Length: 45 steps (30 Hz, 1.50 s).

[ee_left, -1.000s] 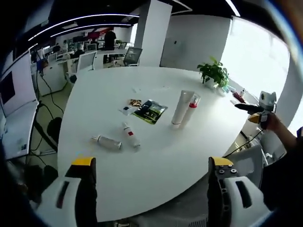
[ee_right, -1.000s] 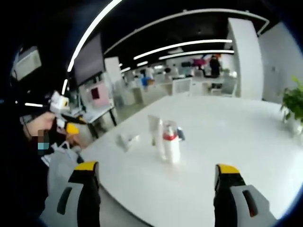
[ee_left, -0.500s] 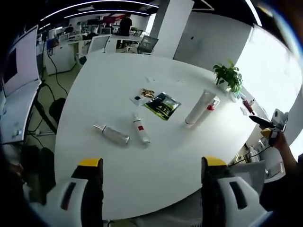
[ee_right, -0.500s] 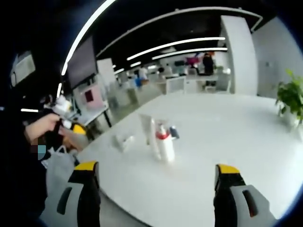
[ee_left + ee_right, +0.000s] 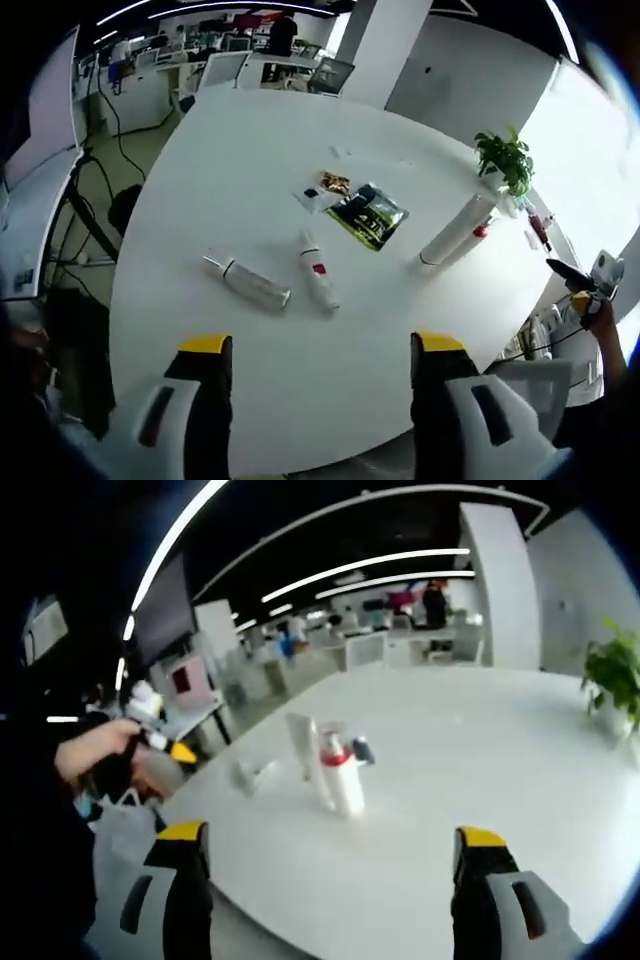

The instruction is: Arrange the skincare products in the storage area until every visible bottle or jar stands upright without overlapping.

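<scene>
Left tool [image 5: 318, 360]: jaws wide apart, gripping nothing, raised above the near edge of the white bench [image 5: 200, 190]. Right tool [image 5: 330, 855]: jaws likewise wide apart and unladen, above the bench edge [image 5: 470, 740].

Left gripper view, counted: four skincare containers. Two lying flat near centre: silver bottle [image 5: 250, 282] at 9 o'clock of the view's middle, white tube with red label [image 5: 320, 282] just beside it toward 3 o'clock, apart from it. Two standing together at 2 o'clock: tall white tube [image 5: 452, 232] and red-collared pump bottle [image 5: 470, 238], close side by side; whether touching, cannot tell. One dark sachet [image 5: 370, 212] lying flat at 1 o'clock, with two small packets [image 5: 322, 190] just beyond it. One potted plant [image 5: 505, 160] near the far bench edge. Other tool [image 5: 590, 285], held in a hand, at 3 o'clock.

Right gripper view: same upright pair at centre, tall tube [image 5: 300, 745] behind pump bottle [image 5: 340, 775], dark sachet partly hidden behind them. One lying bottle [image 5: 250, 777] at 9 o'clock, blurred. Plant [image 5: 615, 680] at 3 o'clock. Hand with other tool [image 5: 140, 735] at 9 o'clock.
</scene>
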Each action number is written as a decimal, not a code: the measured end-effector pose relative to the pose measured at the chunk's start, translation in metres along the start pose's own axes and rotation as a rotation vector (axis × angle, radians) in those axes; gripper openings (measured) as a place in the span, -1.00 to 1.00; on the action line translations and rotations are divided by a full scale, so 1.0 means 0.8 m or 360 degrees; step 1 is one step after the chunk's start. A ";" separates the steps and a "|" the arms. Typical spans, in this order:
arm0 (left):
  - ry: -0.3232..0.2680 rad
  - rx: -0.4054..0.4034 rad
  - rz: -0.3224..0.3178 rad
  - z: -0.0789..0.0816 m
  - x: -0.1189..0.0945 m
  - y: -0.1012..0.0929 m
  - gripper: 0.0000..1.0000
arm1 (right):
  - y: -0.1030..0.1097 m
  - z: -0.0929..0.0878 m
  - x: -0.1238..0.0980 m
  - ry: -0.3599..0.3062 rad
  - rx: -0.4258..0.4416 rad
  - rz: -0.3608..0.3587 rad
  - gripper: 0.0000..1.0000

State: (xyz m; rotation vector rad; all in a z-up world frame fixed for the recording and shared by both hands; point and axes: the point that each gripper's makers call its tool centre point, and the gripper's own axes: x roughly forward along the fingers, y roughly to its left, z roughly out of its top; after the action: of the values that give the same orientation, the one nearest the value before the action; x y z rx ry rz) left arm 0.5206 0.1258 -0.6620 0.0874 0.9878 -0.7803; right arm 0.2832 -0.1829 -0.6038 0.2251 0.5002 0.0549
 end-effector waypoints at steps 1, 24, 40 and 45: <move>0.0002 -0.0012 0.0011 0.001 0.004 0.003 0.29 | -0.001 0.000 0.000 -0.0001 0.0005 -0.0002 0.98; 0.0057 -0.0160 0.0187 0.023 0.089 0.053 0.03 | -0.018 -0.013 0.018 0.0055 0.0075 -0.0007 0.98; 0.0178 -0.0219 0.0378 0.021 0.145 0.099 -0.18 | -0.029 -0.024 0.025 0.0083 0.0122 -0.0021 0.98; 0.0198 -0.0216 0.0438 0.019 0.151 0.109 -0.24 | -0.029 -0.025 0.028 0.0090 0.0130 -0.0020 0.98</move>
State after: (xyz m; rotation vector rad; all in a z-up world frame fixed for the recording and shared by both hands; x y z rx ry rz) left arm 0.6235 0.1164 -0.7707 0.1522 1.1169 -0.4586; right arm 0.2930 -0.1994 -0.6370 0.3008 0.5608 0.0287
